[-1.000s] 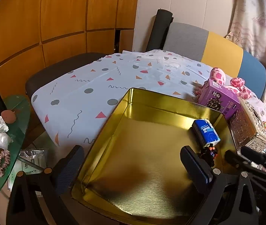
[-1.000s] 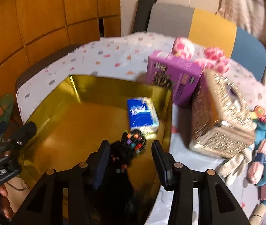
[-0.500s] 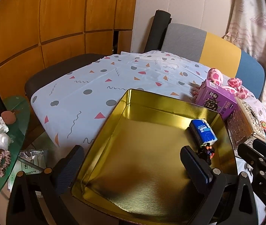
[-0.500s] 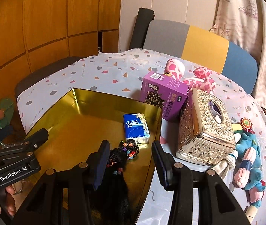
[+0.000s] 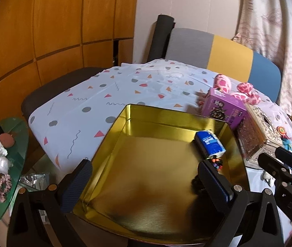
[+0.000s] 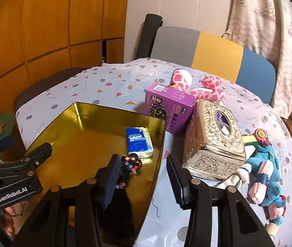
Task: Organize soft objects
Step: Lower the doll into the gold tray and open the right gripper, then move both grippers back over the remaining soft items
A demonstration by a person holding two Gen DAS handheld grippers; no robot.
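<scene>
Where the patterned cloth [image 6: 109,86] covers the round surface [image 5: 96,111], dotted with grey circles, coloured triangles and squiggles; behind it a chair back [image 6: 207,49] in grey, yellow and blue, a dark roll [image 6: 149,35] leaning on the pale wall, orange wood panels [image 5: 53,30] to one side, a printed curtain [image 6: 269,30] to the other; low beside the surface a green glass side table [image 5: 16,144] with crumpled wrappers and a scrunchie.

On the cloth a gold tin tray [image 6: 80,123], holding a blue tissue pack [image 6: 138,142] near its far right wall and, just beside the pack, a black hair tie with coloured beads [image 6: 130,163]; outside the tray a purple box [image 6: 166,107], a silver embossed tissue box [image 6: 211,140], a pink spotted plush [image 6: 197,86] behind them and a blue plush toy [image 6: 267,175] well to the right.

Left gripper [image 5: 144,183] over the tray's near edge, fingers spread wide, grasping nothing; right gripper [image 6: 143,177] above the tray's right rim, fingers parted and released, the beaded tie just beyond the left one.

Partly masked by the right gripper's left finger: a black tassel-like mass [image 6: 117,212] below the tie, too dark to make out; pink plush half hidden by the purple box; blue plush cut by the frame edge; small items under it unclear.
</scene>
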